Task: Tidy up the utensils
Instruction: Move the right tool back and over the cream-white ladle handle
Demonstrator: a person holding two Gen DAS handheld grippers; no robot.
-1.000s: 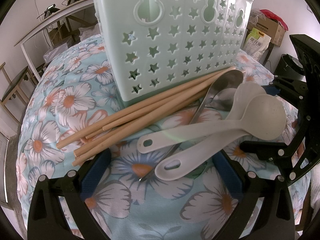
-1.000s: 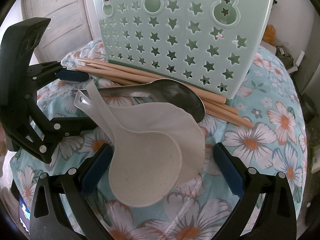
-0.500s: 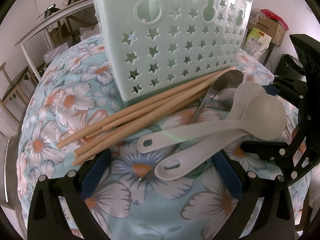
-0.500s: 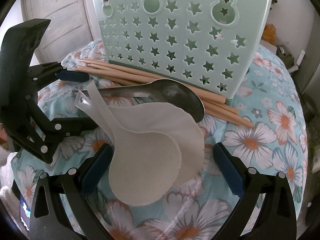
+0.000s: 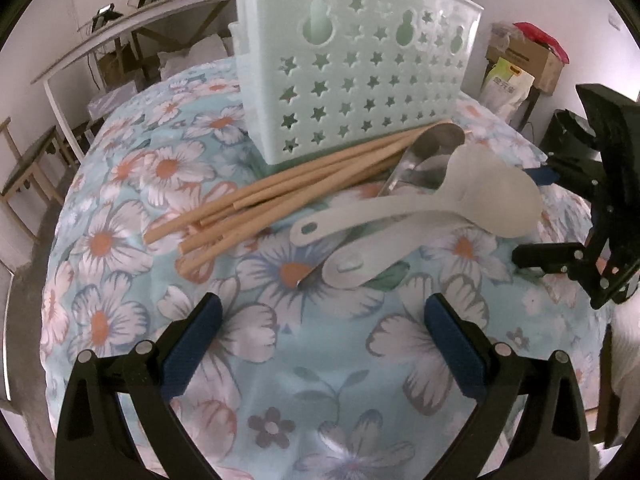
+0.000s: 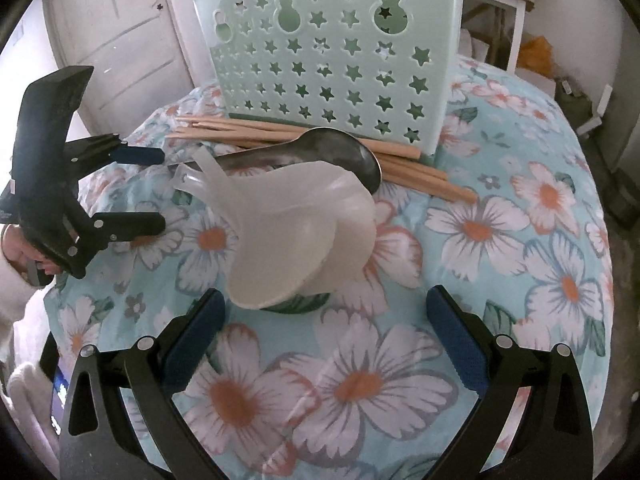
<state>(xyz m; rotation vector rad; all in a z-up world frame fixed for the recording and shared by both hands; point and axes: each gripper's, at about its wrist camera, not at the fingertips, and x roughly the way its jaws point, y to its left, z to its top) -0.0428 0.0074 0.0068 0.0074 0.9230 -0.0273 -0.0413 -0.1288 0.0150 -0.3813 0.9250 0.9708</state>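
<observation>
Both hand-held grippers, left (image 5: 322,322) and right (image 6: 324,318), jaws spread apart, holding nothing. Chopsticks (image 5: 280,196), metal spoon (image 6: 320,152) and two white ladles (image 5: 460,196) heaped on floral worktop (image 5: 320,380), against the foot of the upright mint basket (image 5: 360,76).

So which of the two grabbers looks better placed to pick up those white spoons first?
Probably the right gripper: the white spoons have their bowls just ahead of its open jaws. The left gripper, also open, sits a little farther from their handles.
</observation>
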